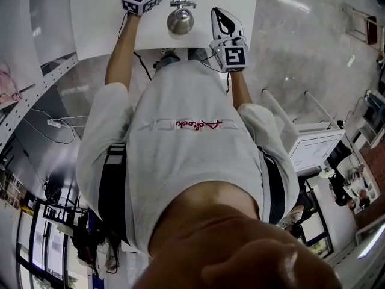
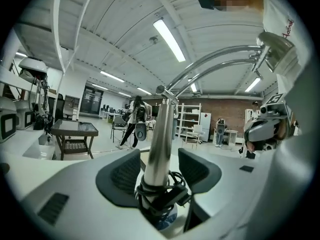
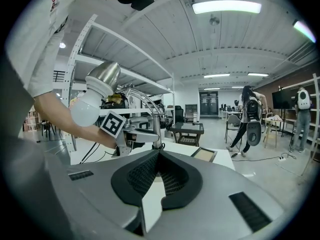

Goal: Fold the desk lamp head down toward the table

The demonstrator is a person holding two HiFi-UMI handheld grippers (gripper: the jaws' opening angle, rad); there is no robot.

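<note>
Straddling the upright chrome post (image 2: 159, 134) of the desk lamp, the left gripper (image 2: 160, 164) has its jaws spread wide. The dark ribbed pads (image 2: 122, 176) stand on either side of the post with a little daylight showing, so nothing is clamped. A black cord (image 2: 161, 194) is wound round the foot of the post, just below the pads. The post's long axis runs straight up between the jaws. From its top, two curved chrome arms (image 2: 215, 59) arch up and away to the right of the post, and they end at the brushed-metal dome lamp head (image 2: 275, 44). The head sits high above the white table (image 1: 102, 17), not yet folded down.

In the head view the dome hangs between the two grippers, right of the post and the left gripper. In the right gripper view its white round bulb (image 3: 86, 110) faces downward.

Further right of the post, the right gripper (image 3: 160, 159) is closed pad against pad with nothing between them. It points toward the post, with the dome up and to the left of its jaws.

By my reading the right gripper is the free tool beside the head. The left is placed to pinch the post and steady it while the head is pressed down toward the table.
</note>
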